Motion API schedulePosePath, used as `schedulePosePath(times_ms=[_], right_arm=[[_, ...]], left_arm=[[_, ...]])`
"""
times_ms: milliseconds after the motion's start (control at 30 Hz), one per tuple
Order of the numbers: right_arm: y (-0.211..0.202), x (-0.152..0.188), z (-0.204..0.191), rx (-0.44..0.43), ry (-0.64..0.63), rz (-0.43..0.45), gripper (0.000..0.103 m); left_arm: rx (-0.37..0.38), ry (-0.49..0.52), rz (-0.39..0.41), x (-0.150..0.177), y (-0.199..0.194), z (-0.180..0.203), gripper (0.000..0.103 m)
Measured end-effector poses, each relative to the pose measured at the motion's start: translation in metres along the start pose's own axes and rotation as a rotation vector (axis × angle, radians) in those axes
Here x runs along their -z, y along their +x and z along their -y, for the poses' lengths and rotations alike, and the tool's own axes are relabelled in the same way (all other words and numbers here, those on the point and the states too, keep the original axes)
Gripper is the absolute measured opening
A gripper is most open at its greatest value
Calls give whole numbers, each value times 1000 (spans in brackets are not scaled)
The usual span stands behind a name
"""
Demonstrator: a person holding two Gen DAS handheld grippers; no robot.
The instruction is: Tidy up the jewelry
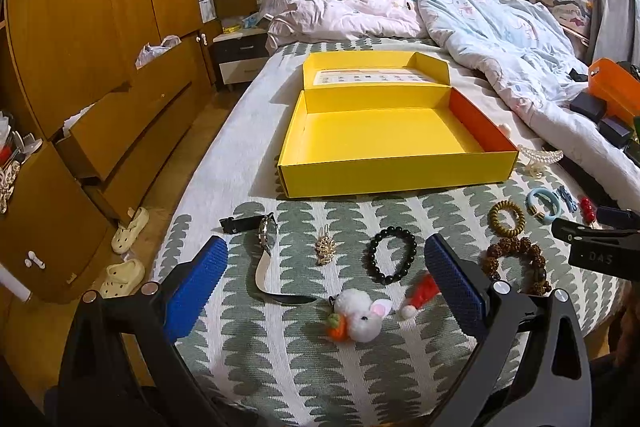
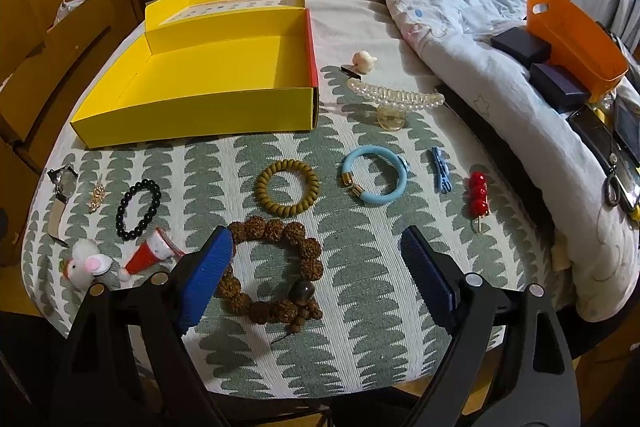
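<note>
Two views, taken in turn.

Left wrist, left tool [image 1: 326,283]: spread wide and holding nothing, it hovers over the near end of the bed [image 1: 400,215], above the gold brooch [image 1: 325,250].
Left wrist, box: one yellow box [image 1: 384,143] lies open and bare inside, lid folded back, likely the place meant for the pieces.
Left wrist, near pieces: one watch [image 1: 267,251], one black bead bracelet [image 1: 392,255], one plush mouse charm [image 1: 362,315] and one small red hat [image 1: 424,291] lie apart from each other, so each can be picked singly.
Left wrist, other tool: the right tool's black tip [image 1: 592,239] shows at the right edge.

Right wrist, right tool [image 2: 318,269]: spread wide, gripping nothing; its left pad hides part of the brown seed bracelet [image 2: 276,271], which lies between the pads, seemingly the next pick.
Right wrist, bracelets: four by count, adding one olive coil [image 2: 287,193] and one blue bangle [image 2: 374,181] to the black and the brown.
Right wrist, hair pieces: one pearl claw clip [image 2: 396,97], one blue clip [image 2: 441,175], one red berry pin [image 2: 478,195], one cream-topped clip [image 2: 362,63].
Right wrist, off to the side: two dark cases [image 2: 536,61] and one orange basket [image 2: 576,39] sit on the quilt [image 2: 460,7].
</note>
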State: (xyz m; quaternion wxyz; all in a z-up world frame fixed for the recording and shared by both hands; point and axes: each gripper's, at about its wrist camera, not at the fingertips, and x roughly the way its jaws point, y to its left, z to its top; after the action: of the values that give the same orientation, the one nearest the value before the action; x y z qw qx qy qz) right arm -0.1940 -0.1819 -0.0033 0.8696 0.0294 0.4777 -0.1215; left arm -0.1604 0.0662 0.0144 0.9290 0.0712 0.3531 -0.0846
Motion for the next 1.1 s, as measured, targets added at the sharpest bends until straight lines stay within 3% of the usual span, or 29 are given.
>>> schedulePosePath(times_ms=[1100], right_arm=[[-7, 6, 8, 12, 15, -5, 88]], left_arm=[[-26, 11, -18, 4, 5, 8, 97]])
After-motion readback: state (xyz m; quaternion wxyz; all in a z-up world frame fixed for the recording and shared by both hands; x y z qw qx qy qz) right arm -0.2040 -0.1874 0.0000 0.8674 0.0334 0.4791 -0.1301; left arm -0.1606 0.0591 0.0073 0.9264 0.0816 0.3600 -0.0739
